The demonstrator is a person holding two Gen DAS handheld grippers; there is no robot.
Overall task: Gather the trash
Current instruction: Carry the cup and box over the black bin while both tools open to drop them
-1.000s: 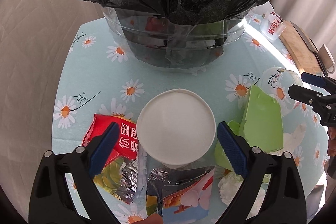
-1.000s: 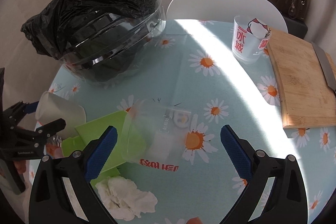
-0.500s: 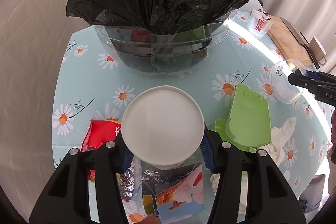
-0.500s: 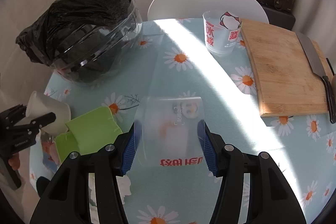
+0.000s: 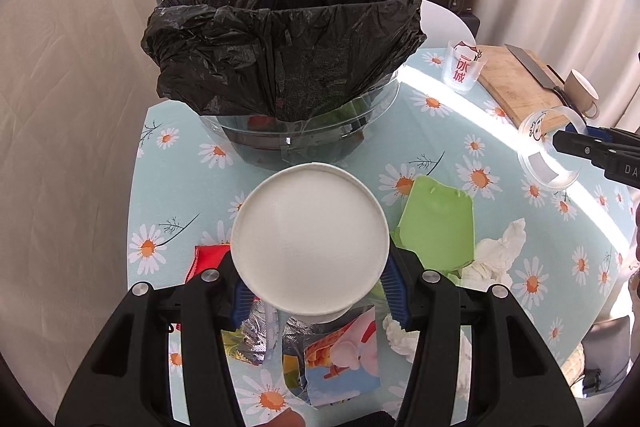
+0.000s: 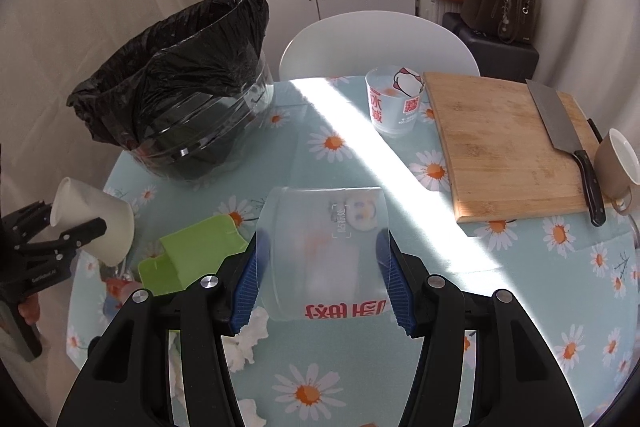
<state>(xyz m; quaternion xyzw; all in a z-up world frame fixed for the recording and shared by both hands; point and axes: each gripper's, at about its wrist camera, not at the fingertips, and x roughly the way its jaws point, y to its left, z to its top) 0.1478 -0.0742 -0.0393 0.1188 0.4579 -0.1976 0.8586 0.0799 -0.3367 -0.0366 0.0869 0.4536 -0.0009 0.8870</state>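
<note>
My left gripper (image 5: 316, 297) is shut on a white paper cup (image 5: 310, 237), held off the table with its mouth facing the camera; the same cup (image 6: 94, 221) shows at the left of the right wrist view. My right gripper (image 6: 322, 277) is shut on a clear plastic cup (image 6: 326, 253) with red print, lifted above the table; this cup (image 5: 548, 151) also appears at the right of the left wrist view. A clear bin lined with a black bag (image 5: 288, 55) stands open at the back of the table, also seen as the bin (image 6: 180, 95) in the right wrist view.
On the daisy tablecloth (image 5: 432, 107) lie a green carton (image 5: 438, 223), crumpled tissue (image 5: 492, 259), a red wrapper (image 5: 208, 259) and foil packets (image 5: 328, 359). Another printed cup (image 6: 394, 105), a cutting board (image 6: 508, 143) with a cleaver (image 6: 560, 123) and a mug (image 6: 616, 163) stand at the right.
Both grippers closed on their cups, the left on the paper cup and the right on the clear cup, and lifted them off the table; the bin's open mouth has come into view.
</note>
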